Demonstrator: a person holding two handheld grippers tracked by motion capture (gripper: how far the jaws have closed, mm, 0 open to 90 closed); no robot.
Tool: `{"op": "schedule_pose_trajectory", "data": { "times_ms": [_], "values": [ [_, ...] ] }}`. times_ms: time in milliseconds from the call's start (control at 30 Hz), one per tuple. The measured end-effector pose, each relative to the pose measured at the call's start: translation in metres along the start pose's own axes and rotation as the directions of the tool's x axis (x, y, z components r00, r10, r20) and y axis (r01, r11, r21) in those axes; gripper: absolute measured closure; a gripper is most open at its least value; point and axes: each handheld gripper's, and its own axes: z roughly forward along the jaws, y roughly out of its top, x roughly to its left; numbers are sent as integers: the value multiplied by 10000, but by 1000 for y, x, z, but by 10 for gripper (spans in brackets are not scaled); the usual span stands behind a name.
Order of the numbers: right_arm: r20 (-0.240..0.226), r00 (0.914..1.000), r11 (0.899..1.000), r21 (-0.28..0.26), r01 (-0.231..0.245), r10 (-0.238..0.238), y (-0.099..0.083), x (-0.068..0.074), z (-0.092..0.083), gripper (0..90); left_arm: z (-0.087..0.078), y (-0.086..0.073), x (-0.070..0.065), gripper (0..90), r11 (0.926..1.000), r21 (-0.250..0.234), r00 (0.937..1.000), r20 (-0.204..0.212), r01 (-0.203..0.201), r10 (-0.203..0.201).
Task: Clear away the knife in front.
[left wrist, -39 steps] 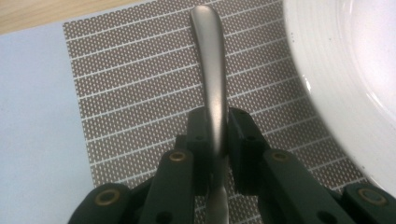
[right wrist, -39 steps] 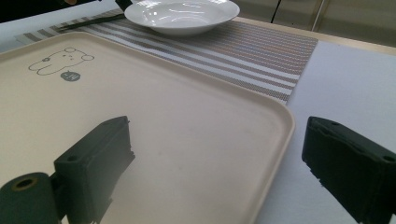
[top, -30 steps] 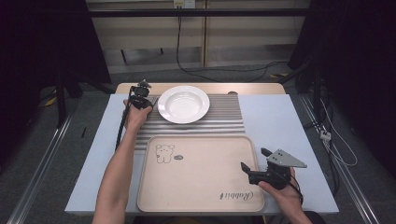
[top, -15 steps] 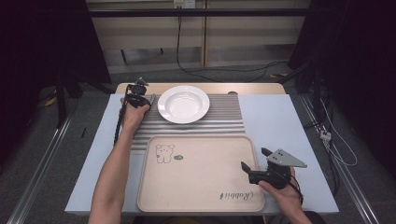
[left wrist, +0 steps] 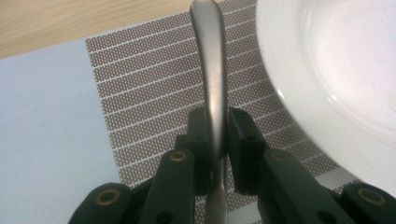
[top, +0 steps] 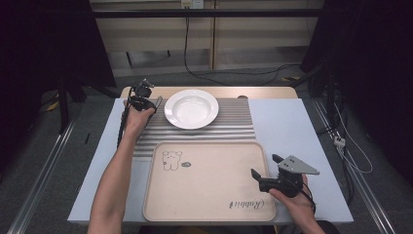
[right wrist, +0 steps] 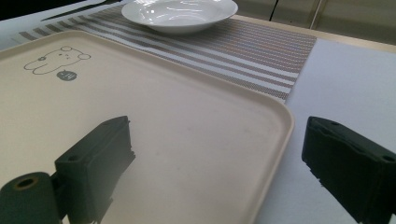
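1. The left hand-held gripper was clamped on the handle of a metal utensil, jaws nearly together, over the striped placemat just left of the white plate.
2. The utensil's handle ran along the plate's rim with a narrow gap; which kind of utensil it was could not be told.
3. The right hand-held gripper stood wide open and held nothing, one jaw over the beige tray and the other past its right edge, above the desk.
4. Bare desk lay right of the tray and placemat; the tray's middle was free.
5. Against the earlier frames, the left hand-held gripper sat slightly farther left of the plate; the right one kept its place.
6. The tray bore a bear drawing and the word "Rabbit", upside down in the high view.
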Motion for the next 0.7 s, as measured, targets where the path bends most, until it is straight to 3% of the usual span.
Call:
{"op": "schedule_pose_trajectory", "data": {
  "times_ms": [700],
  "values": [
    [-20,9999,9999,-31,109,-109,0,1,-1,92,-23,-4,-22,799,9967,-208,9963,337,-784,791]
  ]
}}
